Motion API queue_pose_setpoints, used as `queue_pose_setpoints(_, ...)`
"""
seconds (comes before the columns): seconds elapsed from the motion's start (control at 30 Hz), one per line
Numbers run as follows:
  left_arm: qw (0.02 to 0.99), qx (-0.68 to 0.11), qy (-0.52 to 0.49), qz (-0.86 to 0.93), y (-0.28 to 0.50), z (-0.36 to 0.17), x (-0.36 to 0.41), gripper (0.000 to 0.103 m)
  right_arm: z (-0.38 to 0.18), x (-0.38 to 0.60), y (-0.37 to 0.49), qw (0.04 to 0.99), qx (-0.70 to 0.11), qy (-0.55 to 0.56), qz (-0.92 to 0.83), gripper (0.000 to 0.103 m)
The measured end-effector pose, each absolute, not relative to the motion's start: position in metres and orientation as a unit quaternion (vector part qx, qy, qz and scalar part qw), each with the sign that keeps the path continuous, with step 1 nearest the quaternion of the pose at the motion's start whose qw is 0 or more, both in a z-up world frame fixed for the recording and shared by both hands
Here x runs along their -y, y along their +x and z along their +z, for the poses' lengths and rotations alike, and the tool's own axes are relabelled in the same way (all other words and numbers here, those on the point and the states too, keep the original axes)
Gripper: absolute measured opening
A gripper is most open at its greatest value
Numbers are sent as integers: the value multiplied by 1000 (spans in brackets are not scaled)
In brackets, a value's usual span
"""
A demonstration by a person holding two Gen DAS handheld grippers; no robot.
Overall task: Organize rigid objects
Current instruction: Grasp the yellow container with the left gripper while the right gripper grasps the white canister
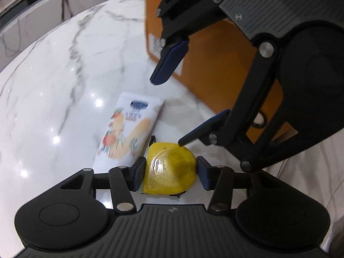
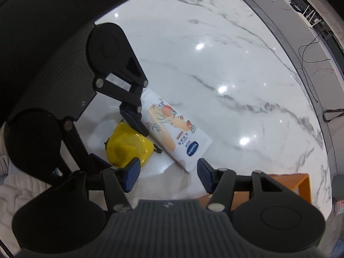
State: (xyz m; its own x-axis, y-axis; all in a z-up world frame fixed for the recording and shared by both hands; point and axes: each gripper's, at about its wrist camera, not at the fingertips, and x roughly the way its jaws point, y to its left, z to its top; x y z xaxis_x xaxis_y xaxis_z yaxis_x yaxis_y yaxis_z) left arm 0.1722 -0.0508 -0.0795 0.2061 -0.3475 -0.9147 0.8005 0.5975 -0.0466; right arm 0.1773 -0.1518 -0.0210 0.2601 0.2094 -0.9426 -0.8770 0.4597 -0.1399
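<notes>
So there's a chunky yellow tape measure (image 1: 169, 169) lying flat on its side on the white marble tabletop (image 1: 53, 81), round disc face up, a black tab poking out one end. Just beside it lies a flat white tube (image 1: 126, 129) with peach artwork and a blue logo. An orange cardboard box (image 1: 215, 64) sits near both.
</notes>
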Motion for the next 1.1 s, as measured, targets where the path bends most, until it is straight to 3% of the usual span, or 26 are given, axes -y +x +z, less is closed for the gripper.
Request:
queue_pose_setpoints(0.37,785,-539,162,-259,196,-69,-6,57,-20,120,195,712,-464,-349,395,58)
queue_pose_setpoints(0.7,808,-549,122,-176,214,-70,-42,57,-34,104,218,749,-557,-189,306,63)
queue_pose_setpoints(1.0,820,-542,119,-142,222,-71,-52,58,-49,107,211,801,-550,-98,215,65)
queue_pose_setpoints(1.1,820,-544,111,-142,223,-72,-55,58,-50,107,198,824,-521,-99,202,60)
